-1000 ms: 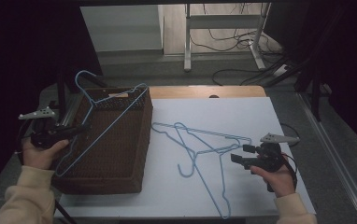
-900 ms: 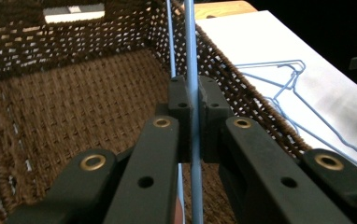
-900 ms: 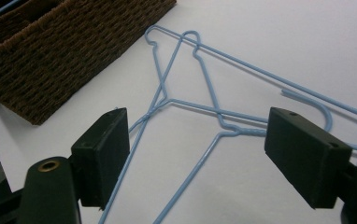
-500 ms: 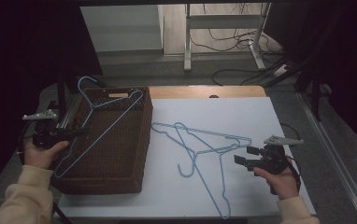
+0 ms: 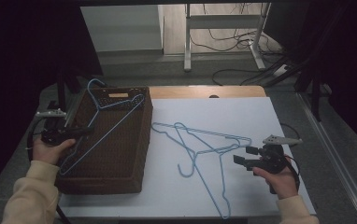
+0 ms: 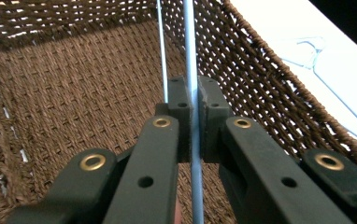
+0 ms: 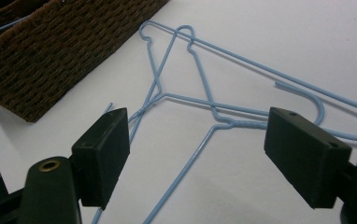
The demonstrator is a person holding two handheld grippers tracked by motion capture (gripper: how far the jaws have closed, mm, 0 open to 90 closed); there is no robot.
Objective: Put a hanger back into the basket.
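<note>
A brown wicker basket [image 5: 120, 163] stands on the left of the white table [image 5: 223, 107]. A blue wire hanger [image 5: 120, 103] lies tilted across the basket, its hook over the far rim. My left gripper [image 5: 85, 131] is shut on that hanger's wire at the basket's left side. The left gripper view shows its jaws [image 6: 193, 100] clamped on the blue wire [image 6: 190, 56] above the basket floor [image 6: 74, 93]. Two more blue hangers [image 5: 218, 134] lie crossed on the table. My right gripper [image 5: 242, 156] hovers open just right of them. Its view looks at the hangers [image 7: 204, 93] through the gripper's [image 7: 204, 154] wide-apart jaws.
A wooden strip [image 5: 204, 91] runs along the table's far edge. Beyond it are a desk frame [image 5: 188, 37] and cables [image 5: 242, 70] on the floor. The basket's corner [image 7: 50, 56] sits left of the loose hangers. Bare white table lies right of the hangers.
The left gripper has lowered the held hanger toward the basket, its hook now nearer the far rim. The right gripper has barely shifted and stays open.
</note>
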